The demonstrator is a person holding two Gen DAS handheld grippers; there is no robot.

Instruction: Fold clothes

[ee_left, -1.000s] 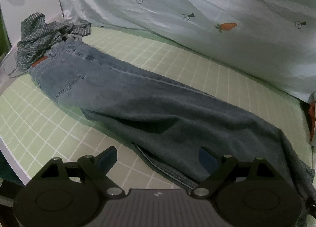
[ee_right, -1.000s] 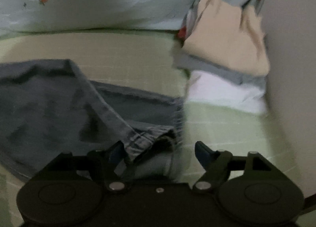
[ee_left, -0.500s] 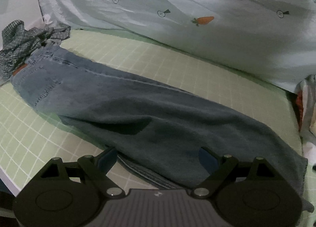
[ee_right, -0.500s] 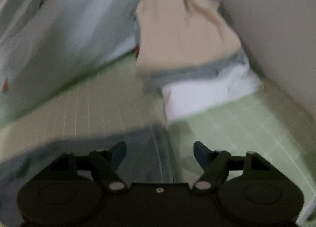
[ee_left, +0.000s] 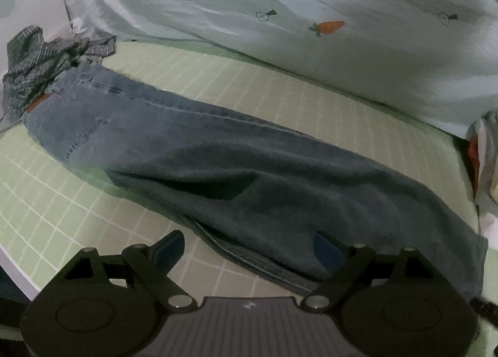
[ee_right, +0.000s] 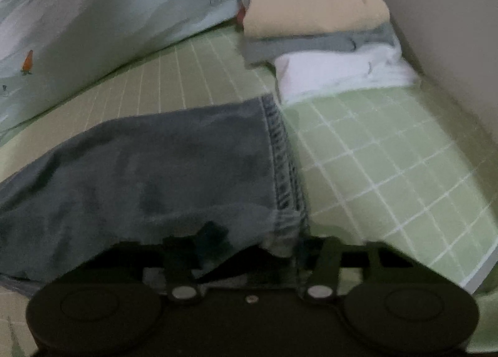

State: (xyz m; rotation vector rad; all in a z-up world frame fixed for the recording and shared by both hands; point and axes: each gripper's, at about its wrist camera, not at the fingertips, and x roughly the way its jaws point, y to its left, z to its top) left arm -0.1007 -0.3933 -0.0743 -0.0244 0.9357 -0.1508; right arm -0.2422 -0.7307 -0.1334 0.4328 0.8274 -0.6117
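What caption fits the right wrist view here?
Right tool closed on the hem end of the jeans on a green grid sheet, folded clothes stack behind.

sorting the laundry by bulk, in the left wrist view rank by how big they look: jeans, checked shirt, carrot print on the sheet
1. jeans, by far the largest, stretched across the green grid mat.
2. checked shirt, a crumpled heap at the waistband end; it lies farther from the camera, so its true bulk is understated.
3. carrot print, smallest.

Left wrist looks along the jeans [ee_left: 218,155] toward the waistband; right, blurrier, apparently close over their hem
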